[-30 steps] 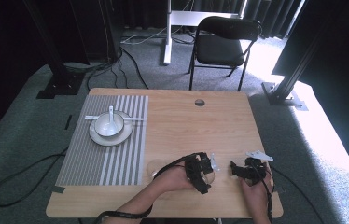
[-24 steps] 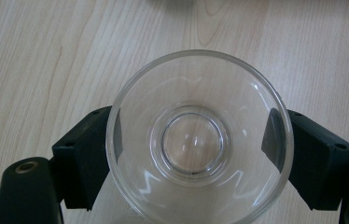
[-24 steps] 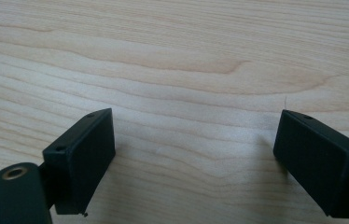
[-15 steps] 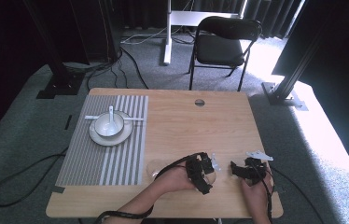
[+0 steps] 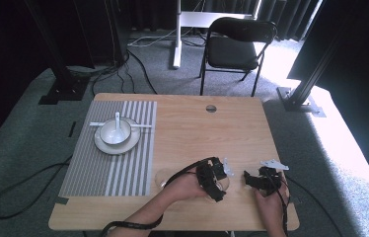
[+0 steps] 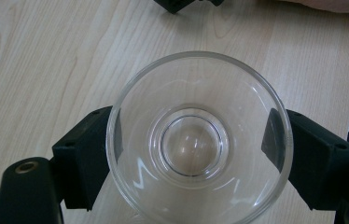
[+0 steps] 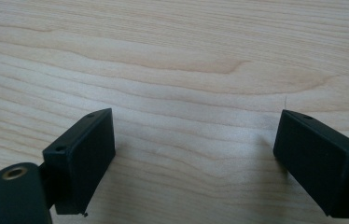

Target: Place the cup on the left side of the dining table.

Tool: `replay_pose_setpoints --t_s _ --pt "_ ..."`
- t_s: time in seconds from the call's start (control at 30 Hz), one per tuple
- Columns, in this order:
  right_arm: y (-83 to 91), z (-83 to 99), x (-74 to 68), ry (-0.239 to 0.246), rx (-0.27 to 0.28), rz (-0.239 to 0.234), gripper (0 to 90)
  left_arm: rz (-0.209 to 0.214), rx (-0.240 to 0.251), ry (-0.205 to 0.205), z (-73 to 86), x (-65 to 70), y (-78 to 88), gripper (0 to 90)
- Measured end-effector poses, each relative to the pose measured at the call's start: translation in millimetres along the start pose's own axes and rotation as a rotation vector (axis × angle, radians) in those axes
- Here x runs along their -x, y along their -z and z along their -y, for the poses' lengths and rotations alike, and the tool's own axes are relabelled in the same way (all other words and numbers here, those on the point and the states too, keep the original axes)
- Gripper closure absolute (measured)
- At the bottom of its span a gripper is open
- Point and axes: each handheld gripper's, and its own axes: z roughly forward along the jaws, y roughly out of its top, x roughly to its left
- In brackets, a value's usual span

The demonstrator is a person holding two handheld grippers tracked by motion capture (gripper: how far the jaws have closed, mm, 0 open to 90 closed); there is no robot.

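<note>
Clearly the left tool [image 6: 196, 154] has its two black jaws pressed against opposite sides of a clear glass bowl [image 6: 196, 140], one pad on each outer wall just below the rim, so the bowl sits squarely between them and over the wooden tabletop [image 6: 46, 56]. In the high view the same left tool [image 5: 212, 178] is near the front edge of the tabletop, with the bowl under it. The right tool [image 7: 196, 154] stands wide open beside it with nothing between its jaws, only bare wood beneath.

The bowl looks rigid, smooth and brittle (glass gives no warning before it slips), and probably light enough for one tool. Its curved, glossy wall likely offers the pads little friction, so a squeeze across the widest part, as here, seems the safest hold; pinching the thin rim alone would risk chipping it or letting it rotate out.
</note>
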Motion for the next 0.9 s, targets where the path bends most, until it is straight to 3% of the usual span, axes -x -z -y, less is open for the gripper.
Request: replay_pose_setpoints --t_s 0.27,0.6,0.9 --pt "0.0 0.0 0.0 0.000 0.000 0.000 12.1 -0.037 0.012 0.017 -3.4 -13.3 9.1 18.3" --pt "0.1 -0.1 -0.1 -0.002 0.000 0.000 12.1 -0.084 0.035 0.072 -3.0 -33.3 23.3 18.3" --pt "0.1 0.0 0.0 0.000 0.000 0.000 12.1 -0.135 0.051 0.138 12.5 -52.6 34.3 18.3"
